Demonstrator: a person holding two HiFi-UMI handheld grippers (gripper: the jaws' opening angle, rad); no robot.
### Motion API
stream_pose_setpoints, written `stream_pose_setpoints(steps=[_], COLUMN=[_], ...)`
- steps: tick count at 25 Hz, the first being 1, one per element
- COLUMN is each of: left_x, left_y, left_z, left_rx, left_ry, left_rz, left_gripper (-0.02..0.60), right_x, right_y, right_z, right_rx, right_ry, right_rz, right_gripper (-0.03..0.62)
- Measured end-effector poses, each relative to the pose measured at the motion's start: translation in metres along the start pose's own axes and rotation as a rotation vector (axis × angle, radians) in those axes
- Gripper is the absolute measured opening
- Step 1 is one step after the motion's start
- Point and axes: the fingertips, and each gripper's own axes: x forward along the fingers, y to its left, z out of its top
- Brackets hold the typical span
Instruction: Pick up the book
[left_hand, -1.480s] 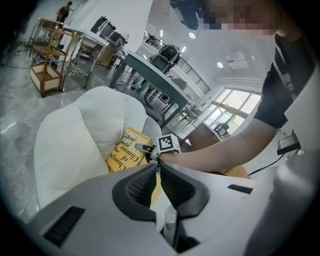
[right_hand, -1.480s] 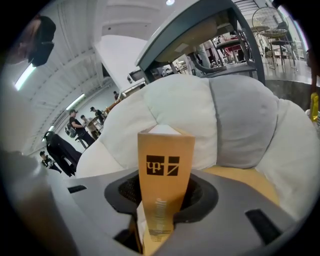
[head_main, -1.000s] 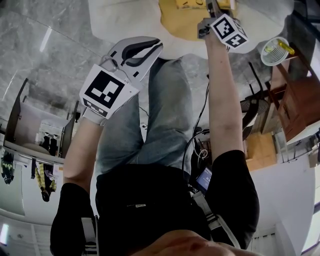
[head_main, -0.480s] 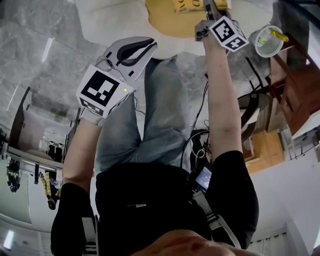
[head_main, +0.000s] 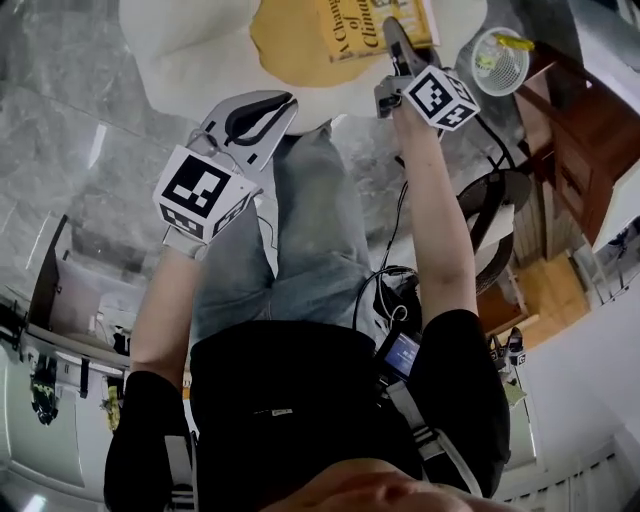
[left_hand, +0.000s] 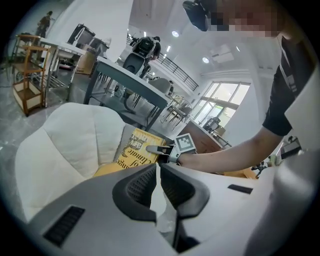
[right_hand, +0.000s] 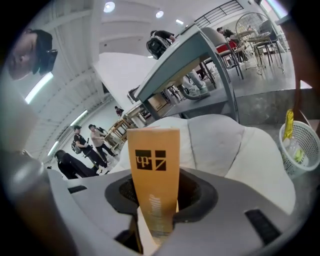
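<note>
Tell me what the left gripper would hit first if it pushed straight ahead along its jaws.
Most likely the yellow book, held by the right gripper directly ahead of the left gripper. Depth is unclear, so it could instead reach the white chair behind.

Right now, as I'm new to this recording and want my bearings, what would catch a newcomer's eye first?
The yellow-covered book is clamped in the right gripper's jaws, over the white cushioned seat at the top of the head view. The left gripper hangs beside it, jaws together and empty. A white mesh basket sits at the upper right.
</note>
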Motion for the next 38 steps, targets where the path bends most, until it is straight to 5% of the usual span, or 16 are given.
stream_pose_setpoints(steps=[5,19,38], left_x=[0.005,0.01,-0.071], left_y=[-0.029,-0.002,-0.032], left_z=[0.012,0.063,0.166], left_rx=[0.032,0.106,0.143], left_ry=[0.002,0.102,0.003], left_rz=[-0.017,-0.096,-0.141], left_gripper=[0.017,0.017,0.017], right_x=[-0.052,-0.079,-0.16], right_y=[0.014,0.065,0.181], right_z=[0.016,0.058,0.159], right_rx=[0.017,0.131,0.148], right_ry=[-0.016,0.055,-0.093], right_rz=[0.044,0.086,0.082], right_gripper=[0.161,0.161,0.161])
